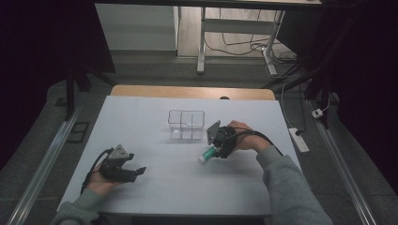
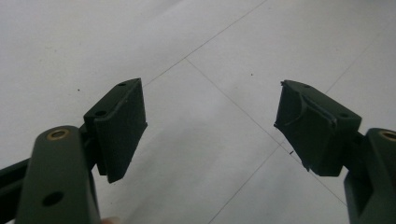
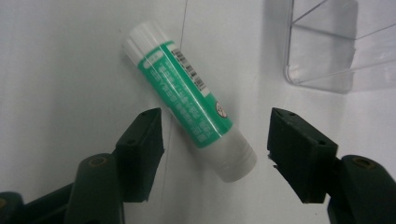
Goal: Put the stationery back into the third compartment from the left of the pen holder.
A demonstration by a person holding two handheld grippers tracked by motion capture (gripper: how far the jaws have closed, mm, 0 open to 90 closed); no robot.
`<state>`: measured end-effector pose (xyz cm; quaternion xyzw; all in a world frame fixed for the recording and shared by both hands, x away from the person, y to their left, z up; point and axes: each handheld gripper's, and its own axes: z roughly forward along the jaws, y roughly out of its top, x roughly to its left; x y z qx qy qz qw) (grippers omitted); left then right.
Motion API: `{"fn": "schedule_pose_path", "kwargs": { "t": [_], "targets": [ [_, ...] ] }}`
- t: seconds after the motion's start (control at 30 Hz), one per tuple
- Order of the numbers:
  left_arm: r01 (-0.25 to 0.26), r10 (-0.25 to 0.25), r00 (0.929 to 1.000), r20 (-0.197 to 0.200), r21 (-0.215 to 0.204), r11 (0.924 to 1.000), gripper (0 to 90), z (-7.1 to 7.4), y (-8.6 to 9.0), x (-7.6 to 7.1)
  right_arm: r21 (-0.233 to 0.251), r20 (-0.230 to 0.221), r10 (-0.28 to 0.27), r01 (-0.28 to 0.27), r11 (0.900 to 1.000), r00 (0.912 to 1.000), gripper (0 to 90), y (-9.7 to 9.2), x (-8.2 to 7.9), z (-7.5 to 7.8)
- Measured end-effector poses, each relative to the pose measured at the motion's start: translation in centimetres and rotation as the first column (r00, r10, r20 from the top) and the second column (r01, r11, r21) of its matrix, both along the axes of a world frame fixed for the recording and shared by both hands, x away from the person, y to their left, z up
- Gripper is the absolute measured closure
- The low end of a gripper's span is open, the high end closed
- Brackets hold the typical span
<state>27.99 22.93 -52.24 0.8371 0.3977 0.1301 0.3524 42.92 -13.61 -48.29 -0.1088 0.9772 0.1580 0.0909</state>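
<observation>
A green and white glue stick (image 3: 189, 101) lies flat on the white table, also seen as a small green tube (image 1: 206, 154) in the high view. My right gripper (image 3: 215, 137) hovers over it with one jaw on each side of its lower end; the pads stand apart from the tube. In the high view the right gripper (image 1: 217, 151) sits right of centre, just right of the stick. My left gripper (image 1: 133, 172) rests at the front left, open, with bare table between its jaws (image 2: 210, 130).
A clear plastic divided box (image 1: 187, 125) stands at the table's middle, just behind the glue stick; its corner (image 3: 327, 46) is close on the right in the right gripper view. The white table (image 1: 155, 187) ends in a wooden strip at the back.
</observation>
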Motion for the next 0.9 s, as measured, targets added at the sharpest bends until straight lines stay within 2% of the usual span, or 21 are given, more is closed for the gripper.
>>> {"fn": "schedule_pose_path", "kwargs": {
  "t": [0.1, 0.13, 0.23, 0.3, 0.4, 0.47, 0.53, 0.57, 0.77, 0.9],
  "targets": [
    [0.007, -0.007, 1.0, -0.005, -0.007, 1.0, 23.9, -0.1, 0.0, 0.0, -0.014, -0.007, 0.02, -0.02, 0.9997, 0.9998, 45.1, 0.0, 0.3, -0.6],
    [0.01, -0.01, 0.9999, -0.008, -0.007, 0.9999, 23.9, -0.2, 0.1, 0.0, -0.033, 0.001, 0.024, -0.024, 0.9992, 0.9997, 45.6, 0.0, 0.4, -0.7],
    [0.008, -0.008, 0.9999, -0.012, -0.005, 1.0, 23.9, -0.2, 0.1, 0.0, -0.047, 0.017, 0.034, -0.033, 0.9983, 0.9993, 52.4, 0.0, 0.6, -1.3],
    [0.007, -0.007, 0.9999, -0.013, -0.005, 1.0, 23.9, -0.3, 0.1, 0.0, -0.04, 0.008, 0.046, -0.046, 0.9982, 0.9989, 55.3, 0.0, 0.6, -1.4],
    [0.007, -0.007, 0.9999, -0.014, -0.002, 1.0, 23.8, -0.3, 0.1, 0.0, -0.028, 0.025, 0.058, -0.057, 0.998, 0.998, 64.1, -0.1, 0.5, -1.5],
    [0.007, -0.007, 0.9999, -0.014, 0.0, 1.0, 23.9, -0.3, 0.1, 0.0, -0.033, 0.034, 0.068, -0.067, 0.9972, 0.9971, 64.7, -0.1, 0.3, -1.4],
    [0.009, -0.009, 0.9999, -0.013, 0.002, 1.0, 23.9, -0.4, 0.1, -0.1, -0.011, 0.044, 0.077, -0.077, 0.997, 0.9961, 64.8, -0.2, 0.1, -1.5],
    [0.009, -0.009, 0.9999, -0.013, 0.001, 1.0, 23.9, -0.3, 0.1, -0.1, -0.015, 0.051, 0.084, -0.084, 0.9964, 0.9951, 64.8, -0.2, 0.0, -1.2],
    [0.003, -0.003, 0.9999, -0.014, 0.0, 1.0, 23.9, -0.4, 0.2, 0.0, 0.105, 0.022, 0.005, -0.008, 0.9944, 0.9997, 64.9, -0.9, -0.9, -0.4],
    [0.005, -0.005, 0.9999, -0.015, 0.003, 1.0, 23.9, -0.4, 0.2, 0.0, 0.17, -0.017, -0.074, 0.076, 0.9825, 0.9971, 64.8, -1.9, -1.5, 0.2]
  ]
}}
